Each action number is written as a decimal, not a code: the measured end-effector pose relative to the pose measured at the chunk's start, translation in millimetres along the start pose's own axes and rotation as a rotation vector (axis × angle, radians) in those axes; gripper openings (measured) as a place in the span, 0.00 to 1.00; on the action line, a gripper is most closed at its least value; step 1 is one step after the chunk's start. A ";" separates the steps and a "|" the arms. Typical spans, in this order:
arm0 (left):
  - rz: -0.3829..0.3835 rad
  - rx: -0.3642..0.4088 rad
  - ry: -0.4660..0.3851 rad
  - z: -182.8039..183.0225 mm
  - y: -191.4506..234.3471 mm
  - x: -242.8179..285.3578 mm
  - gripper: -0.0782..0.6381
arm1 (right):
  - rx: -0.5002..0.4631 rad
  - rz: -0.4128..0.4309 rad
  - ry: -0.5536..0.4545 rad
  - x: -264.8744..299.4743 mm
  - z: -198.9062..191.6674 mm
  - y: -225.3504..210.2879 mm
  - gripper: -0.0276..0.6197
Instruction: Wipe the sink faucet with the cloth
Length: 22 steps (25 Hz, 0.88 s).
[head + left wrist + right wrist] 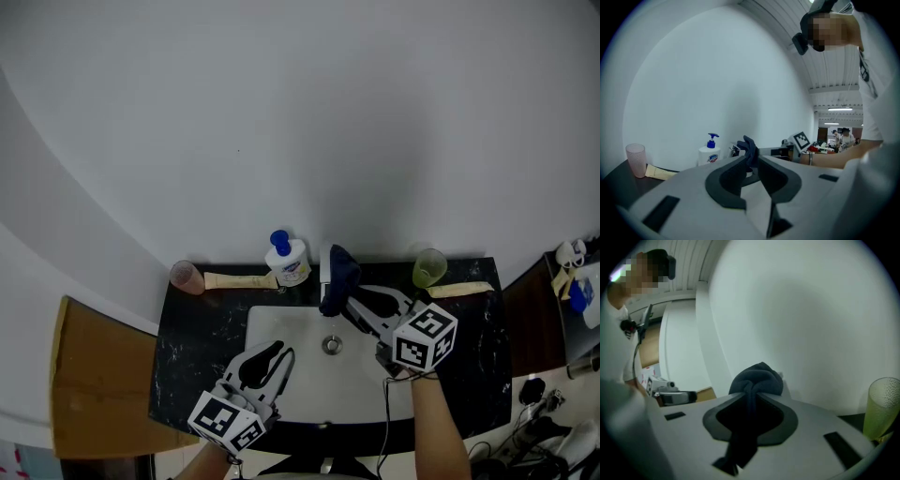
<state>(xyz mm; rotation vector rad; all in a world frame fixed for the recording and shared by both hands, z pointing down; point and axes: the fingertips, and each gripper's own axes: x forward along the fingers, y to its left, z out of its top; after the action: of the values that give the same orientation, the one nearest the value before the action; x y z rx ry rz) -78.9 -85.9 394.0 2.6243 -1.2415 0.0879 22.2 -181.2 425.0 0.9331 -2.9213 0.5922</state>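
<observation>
One view, head, shows sink (pixel 309 386); right gripper (pixel 753 394) jaws pinch cloth (pixel 758 377).

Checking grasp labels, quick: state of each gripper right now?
Left gripper: jaws narrowly open, empty.
Right gripper: closed on the dark cloth.

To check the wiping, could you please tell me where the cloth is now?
In the head view the dark cloth is held by the right gripper against the faucet behind the sink, between the soap bottle and the green cup.
</observation>
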 end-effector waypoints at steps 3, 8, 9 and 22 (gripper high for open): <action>0.002 -0.002 -0.001 -1.6 0.3 -1.5 0.22 | -0.130 0.140 0.126 -5.2 -20.6 49.8 0.15; 0.004 -0.004 -0.007 -1.6 -0.8 -5.6 0.22 | -0.327 0.085 0.353 16.2 -41.1 42.9 0.15; 0.005 -0.004 -0.008 -1.5 -1.1 -7.1 0.22 | -0.341 0.042 0.367 21.7 -37.2 32.1 0.15; 0.008 0.001 -0.007 -6.1 5.0 -17.9 0.22 | -0.320 -0.257 0.301 49.9 -13.7 -48.1 0.15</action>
<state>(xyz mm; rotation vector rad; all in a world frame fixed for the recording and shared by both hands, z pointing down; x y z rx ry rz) -93.9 -74.0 398.1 2.6231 -1.2544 0.0800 6.9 -240.1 461.0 1.0458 -2.4783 0.2180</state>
